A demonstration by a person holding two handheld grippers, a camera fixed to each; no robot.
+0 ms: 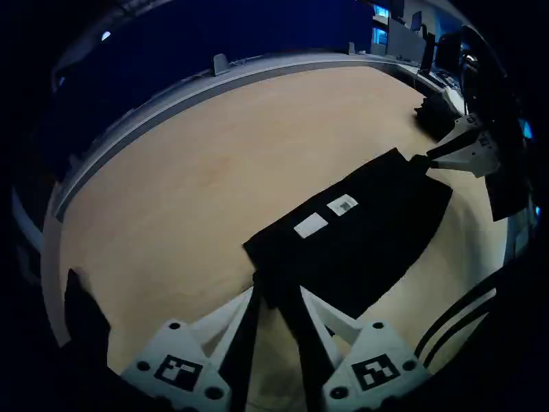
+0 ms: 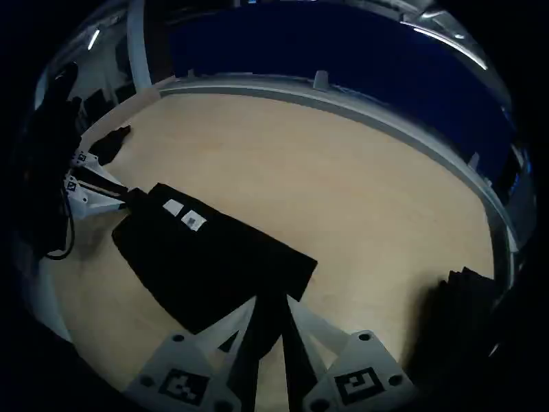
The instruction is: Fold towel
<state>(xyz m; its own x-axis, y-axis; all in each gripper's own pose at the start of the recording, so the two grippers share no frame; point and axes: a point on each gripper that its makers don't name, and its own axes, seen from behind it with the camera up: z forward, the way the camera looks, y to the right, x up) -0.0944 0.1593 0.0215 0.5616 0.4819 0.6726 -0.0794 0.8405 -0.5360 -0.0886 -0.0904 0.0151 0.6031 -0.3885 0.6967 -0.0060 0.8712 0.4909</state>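
A black towel (image 1: pixel 364 237) lies flat on the light wooden table (image 1: pixel 206 172), with two white labels (image 1: pixel 312 224) on top. My left gripper (image 1: pixel 274 285) is shut on its near corner. Farther off at the right, the right gripper (image 1: pixel 420 161) pinches the opposite corner. In the right gripper view the same towel (image 2: pixel 199 264) stretches toward the left, and my right gripper (image 2: pixel 274 299) is shut on the corner closest to it. The left gripper (image 2: pixel 130 199) holds the far end of the towel there.
A grey raised rim (image 1: pixel 226 75) and a dark blue partition (image 2: pixel 343 55) bound the table's far side. A dark pile (image 2: pixel 466 309) sits at the right edge and a small black object (image 2: pixel 113 144) at the far left. A striped sleeve (image 1: pixel 460 319) shows at the lower right.
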